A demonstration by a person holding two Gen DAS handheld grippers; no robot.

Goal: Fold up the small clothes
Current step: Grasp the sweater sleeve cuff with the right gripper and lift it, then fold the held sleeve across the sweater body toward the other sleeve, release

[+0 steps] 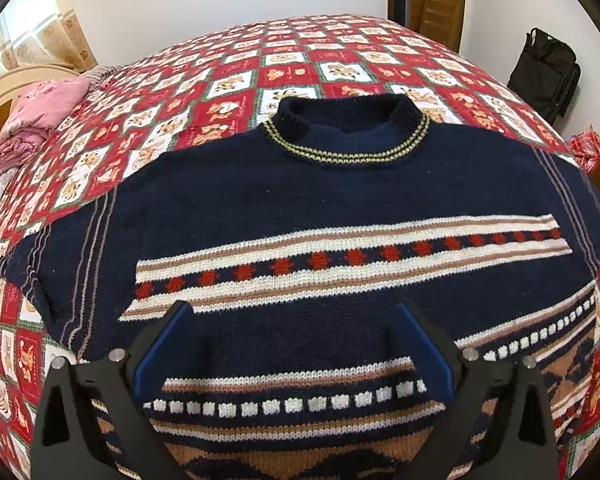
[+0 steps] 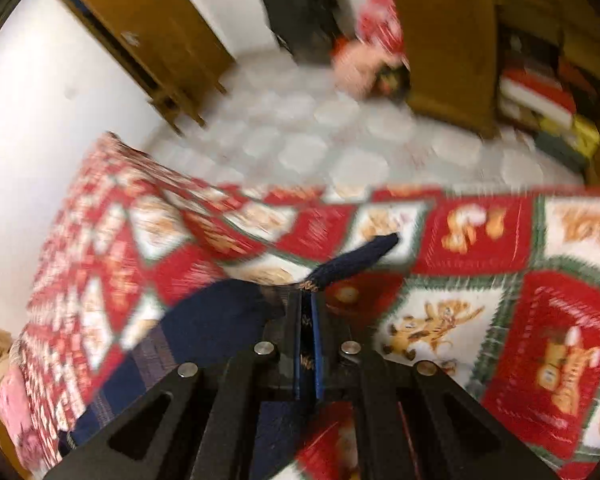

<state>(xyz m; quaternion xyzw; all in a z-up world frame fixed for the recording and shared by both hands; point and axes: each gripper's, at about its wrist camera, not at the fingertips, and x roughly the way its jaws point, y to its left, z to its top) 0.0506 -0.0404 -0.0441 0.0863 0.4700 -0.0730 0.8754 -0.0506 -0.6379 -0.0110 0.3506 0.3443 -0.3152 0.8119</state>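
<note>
While my right gripper (image 2: 309, 304) clamps the sleeve cuff (image 2: 356, 260) mid-frame | sleeve trails lower left toward the sweater (image 1: 340, 208) flat on the quilt (image 1: 220, 80) | my left gripper (image 1: 296, 344) gapes over its hem, nearer the body.

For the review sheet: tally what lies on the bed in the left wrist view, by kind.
Sweater: 1
Pink bedding bundle: 1
Bedspread: 1
Total: 3
</note>
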